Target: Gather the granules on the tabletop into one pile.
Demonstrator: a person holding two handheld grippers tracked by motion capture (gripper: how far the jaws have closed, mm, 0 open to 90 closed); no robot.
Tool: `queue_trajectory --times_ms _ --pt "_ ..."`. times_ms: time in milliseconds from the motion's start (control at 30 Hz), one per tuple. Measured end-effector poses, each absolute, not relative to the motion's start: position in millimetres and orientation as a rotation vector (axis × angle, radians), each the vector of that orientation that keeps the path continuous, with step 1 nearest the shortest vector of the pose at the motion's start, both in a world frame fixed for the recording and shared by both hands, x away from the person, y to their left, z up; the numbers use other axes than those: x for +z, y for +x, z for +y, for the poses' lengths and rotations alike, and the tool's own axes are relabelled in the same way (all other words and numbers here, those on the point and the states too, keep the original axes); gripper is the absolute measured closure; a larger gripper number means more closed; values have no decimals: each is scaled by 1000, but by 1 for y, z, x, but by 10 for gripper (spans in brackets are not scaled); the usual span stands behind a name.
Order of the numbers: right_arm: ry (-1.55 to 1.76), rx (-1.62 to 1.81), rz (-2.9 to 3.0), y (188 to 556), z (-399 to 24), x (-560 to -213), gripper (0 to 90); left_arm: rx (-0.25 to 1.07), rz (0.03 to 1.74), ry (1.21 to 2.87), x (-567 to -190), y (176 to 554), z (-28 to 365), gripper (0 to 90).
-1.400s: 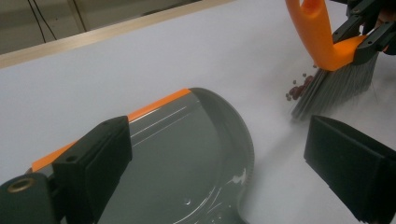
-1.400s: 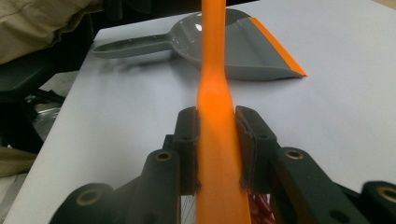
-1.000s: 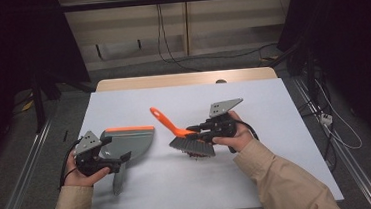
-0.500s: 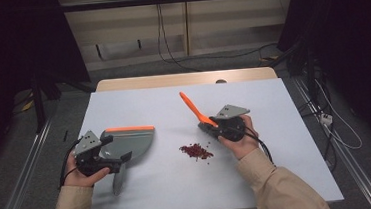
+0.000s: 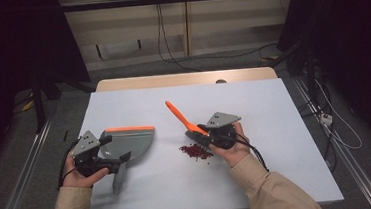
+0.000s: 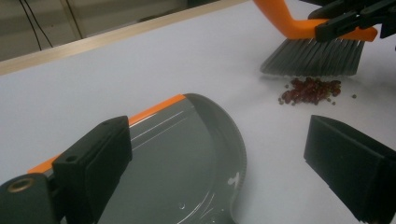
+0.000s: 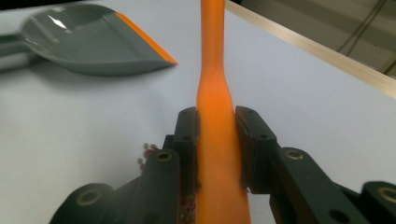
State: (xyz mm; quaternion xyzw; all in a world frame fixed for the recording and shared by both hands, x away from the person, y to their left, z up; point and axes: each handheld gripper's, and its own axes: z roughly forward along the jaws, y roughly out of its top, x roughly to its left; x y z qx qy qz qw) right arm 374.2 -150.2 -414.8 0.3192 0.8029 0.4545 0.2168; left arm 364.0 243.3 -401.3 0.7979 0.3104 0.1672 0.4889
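A grey dustpan [image 5: 131, 141] with an orange lip lies flat on the white table [image 5: 285, 126], its handle toward the person. My left gripper [image 5: 113, 150] straddles it from the left with its jaws wide apart. In the left gripper view [image 6: 217, 135] the right jaw stands clear of the dustpan's [image 6: 187, 163] rear wall. My right gripper [image 5: 198, 132] is shut on the orange brush handle [image 7: 212, 56], and the pads [image 7: 189, 140] press it from both sides. The grey bristles [image 6: 313, 58] sit just behind a small pile of red bits [image 5: 196, 152].
A wooden strip [image 5: 186, 79] runs along the table's far edge. Cables [image 5: 174, 45] hang behind it, and a metal rail [image 5: 23, 172] flanks the left side. Bare white tabletop lies between the dustpan and the pile.
The right gripper lifted the brush off the pile and away to the right, baring the red bits, then came back left and down to the pile's edge. The left gripper and dustpan kept still.
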Motion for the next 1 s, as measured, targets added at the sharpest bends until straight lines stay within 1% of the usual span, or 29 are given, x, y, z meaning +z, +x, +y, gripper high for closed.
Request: queue_trajectory --times_ms 267,467,700,867,1000 --pt "855 1408 2237 358 -155 -399 715 407 757 1941 -401 364 243 76" --pt "774 1572 2308 345 -147 -409 715 408 763 1938 -402 364 244 76" --pt "690 1592 2371 357 -142 -427 715 410 764 1945 -402 365 246 76" --pt "668 1608 2371 370 -143 -429 716 408 764 1948 -403 365 245 76" --pt "634 1613 2369 376 -141 -424 716 403 771 1955 -403 364 245 76"
